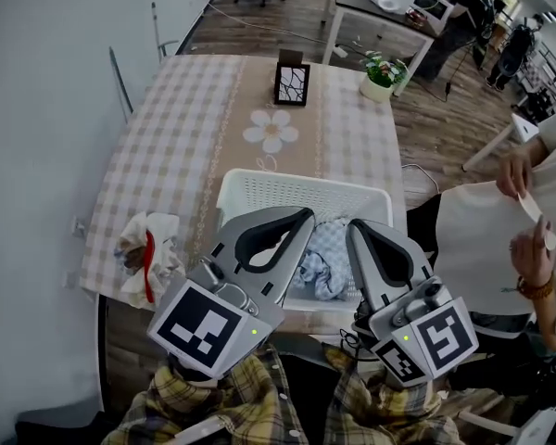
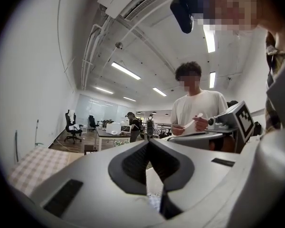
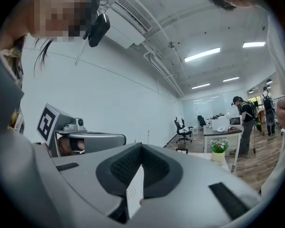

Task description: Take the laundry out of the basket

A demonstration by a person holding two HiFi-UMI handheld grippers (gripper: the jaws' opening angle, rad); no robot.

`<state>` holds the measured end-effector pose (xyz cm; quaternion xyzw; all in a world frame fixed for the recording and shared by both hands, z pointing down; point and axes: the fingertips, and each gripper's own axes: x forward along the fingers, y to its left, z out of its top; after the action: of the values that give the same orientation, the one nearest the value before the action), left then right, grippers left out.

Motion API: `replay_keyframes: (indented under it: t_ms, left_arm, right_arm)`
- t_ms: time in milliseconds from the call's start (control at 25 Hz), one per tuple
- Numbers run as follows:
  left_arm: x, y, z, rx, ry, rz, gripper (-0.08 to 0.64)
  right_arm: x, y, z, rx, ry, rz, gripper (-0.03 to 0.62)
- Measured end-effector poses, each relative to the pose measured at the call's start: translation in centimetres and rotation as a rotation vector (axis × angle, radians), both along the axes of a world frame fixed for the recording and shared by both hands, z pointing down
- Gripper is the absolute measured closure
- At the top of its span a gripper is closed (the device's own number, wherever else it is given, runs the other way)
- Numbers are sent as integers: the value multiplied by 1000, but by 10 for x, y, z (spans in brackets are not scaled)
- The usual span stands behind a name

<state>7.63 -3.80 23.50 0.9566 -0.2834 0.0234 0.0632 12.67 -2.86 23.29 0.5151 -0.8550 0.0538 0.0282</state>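
Now laundry (image 1: 322,267) sits in the basket (image 1: 296,186) beneath left gripper (image 1: 304,218) and right gripper (image 1: 356,227), fingers together.

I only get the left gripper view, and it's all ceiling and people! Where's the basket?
Observer: The head view shows the basket on the table, right in front of the person.
Operator: Is anything in it?
Observer: Yes, a blue checked cloth lies inside.
Operator: Is any laundry outside it?
Observer: A white and red bundle lies by the table's left edge, apart from the basket.
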Motion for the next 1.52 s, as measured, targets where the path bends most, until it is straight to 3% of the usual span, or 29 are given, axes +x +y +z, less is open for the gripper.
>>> replay_keyframes:
  t_ms: [320,800,1520]
  left_arm:
    - [37,10,-2,-13,10,-19,545]
    - [57,8,-3,-38,-7,19,546]
    - [44,0,5,-43,-12,34,543]
  right_arm:
    - [37,4,-2,3,6,-12,591]
    - [45,5,-4,-7,11,5,591]
    - [32,-2,4,-14,9,39,591]
